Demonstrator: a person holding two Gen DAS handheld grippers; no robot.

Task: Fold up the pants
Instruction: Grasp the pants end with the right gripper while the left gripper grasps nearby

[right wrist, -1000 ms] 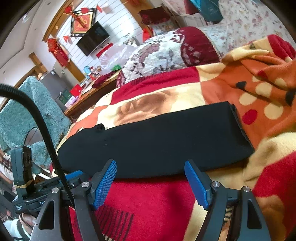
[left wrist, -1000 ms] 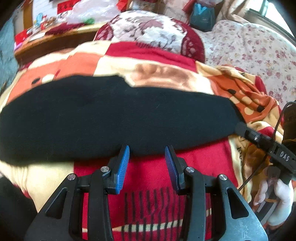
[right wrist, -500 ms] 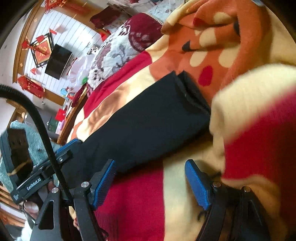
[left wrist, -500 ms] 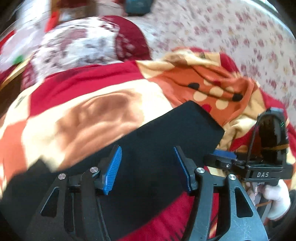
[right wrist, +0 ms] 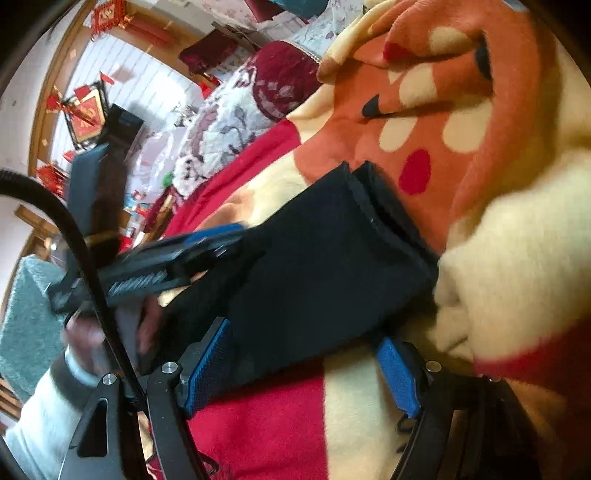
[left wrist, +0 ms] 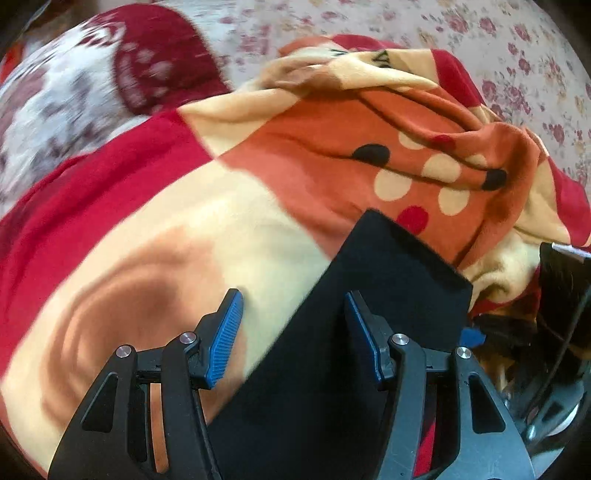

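Note:
The black pants [left wrist: 388, 266] lie folded into a long strip on the patterned blanket, their squared end toward the orange spotted patch. My left gripper [left wrist: 295, 332] hovers open over that end, with the strip's far edge running between its blue pads [left wrist: 229, 332]. In the right wrist view the same pants [right wrist: 325, 258] show their hemmed end. My right gripper [right wrist: 303, 365] stands wide open at the near edge, the cloth's lower corner between its fingers, pads not pressing. The left gripper [right wrist: 218, 240] reaches in from the left above the cloth.
A red, cream and orange blanket [left wrist: 166, 229] covers the bed and bunches up at the right [right wrist: 509, 266]. A floral pillow [left wrist: 74, 85] and flowered sheet [left wrist: 480, 33] lie beyond. A black cable [right wrist: 92, 280] and a white-sleeved hand [right wrist: 85, 339] cross the left side.
My left gripper has swept right along the pants to their end, rolled, and opened wider. The right gripper has rolled and dropped closer to the pants' end, still open.

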